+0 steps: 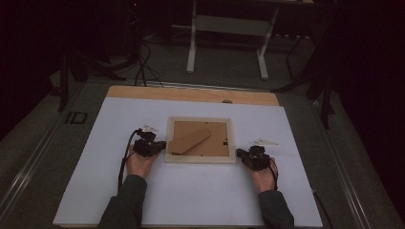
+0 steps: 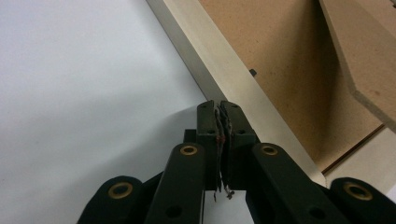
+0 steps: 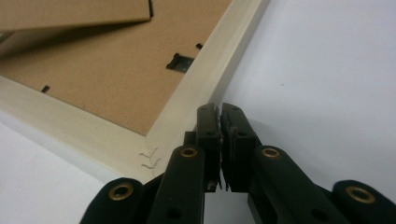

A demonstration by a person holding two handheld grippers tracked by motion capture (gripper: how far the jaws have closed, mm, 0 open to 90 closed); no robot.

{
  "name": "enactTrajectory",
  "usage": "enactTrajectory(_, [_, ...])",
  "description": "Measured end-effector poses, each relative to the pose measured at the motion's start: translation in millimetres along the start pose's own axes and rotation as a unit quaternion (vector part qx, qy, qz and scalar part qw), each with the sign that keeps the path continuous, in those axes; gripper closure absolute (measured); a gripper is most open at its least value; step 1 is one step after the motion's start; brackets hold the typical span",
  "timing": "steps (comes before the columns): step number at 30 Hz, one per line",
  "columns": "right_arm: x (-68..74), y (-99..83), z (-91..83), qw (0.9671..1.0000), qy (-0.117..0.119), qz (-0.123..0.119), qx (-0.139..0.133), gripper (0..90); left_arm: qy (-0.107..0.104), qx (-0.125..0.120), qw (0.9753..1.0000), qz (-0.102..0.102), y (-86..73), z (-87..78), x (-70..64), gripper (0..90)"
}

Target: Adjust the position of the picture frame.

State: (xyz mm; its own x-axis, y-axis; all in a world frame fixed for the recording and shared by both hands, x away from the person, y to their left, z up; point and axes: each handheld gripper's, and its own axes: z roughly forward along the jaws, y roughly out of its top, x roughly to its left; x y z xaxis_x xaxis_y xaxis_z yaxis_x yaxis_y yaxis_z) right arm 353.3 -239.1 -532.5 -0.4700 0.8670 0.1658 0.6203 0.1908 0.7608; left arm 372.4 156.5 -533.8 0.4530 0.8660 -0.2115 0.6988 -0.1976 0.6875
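A picture frame (image 1: 200, 140) lies face down on the white table (image 1: 191, 200), between the two grippers. Its brown back board (image 2: 275, 56) points up, and a brown cardboard stand (image 1: 190, 140) lies slanted across that back. Small black clips (image 3: 180, 62) sit along the inner edge of the pale wood.

The left gripper (image 1: 162, 144) is right at the frame's left side. In the left gripper view, its jaws are pressed shut with nothing between them, and the tips sit against the pale wooden edge (image 2: 233, 84), which runs just ahead and off to the right of the jaws.

The right gripper (image 1: 240, 153) is at the frame's right side, near the lower corner. In the right gripper view, its jaws are almost closed, with just a thin gap, and they hold nothing. The frame's corner (image 3: 149, 149) lies just to the left of the jaw tips, and the side rail runs away ahead of them.

The frame's long way goes from one gripper to the other. Both grippers are about equally close, one at each short end. It looks like the next move would be to push or hold the frame from both ends.
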Motion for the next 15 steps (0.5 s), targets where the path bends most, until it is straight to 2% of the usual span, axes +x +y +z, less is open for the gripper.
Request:
enactTrajectory(6, [-4.9, 1.3, -7.0, 0.9999, 0.000, 0.008, -0.013, 84.7, 0.000, -0.004, 1.0000, 0.004, 0.9, -5.5, -0.4, 85.0])
enactTrajectory(15, [-10.8, 2.9, -12.0, 0.9995, -0.004, 0.014, -0.027, 82.0, -0.005, -0.020, 0.9997, -0.012, 2.8, -15.0, 3.9, 83.7])
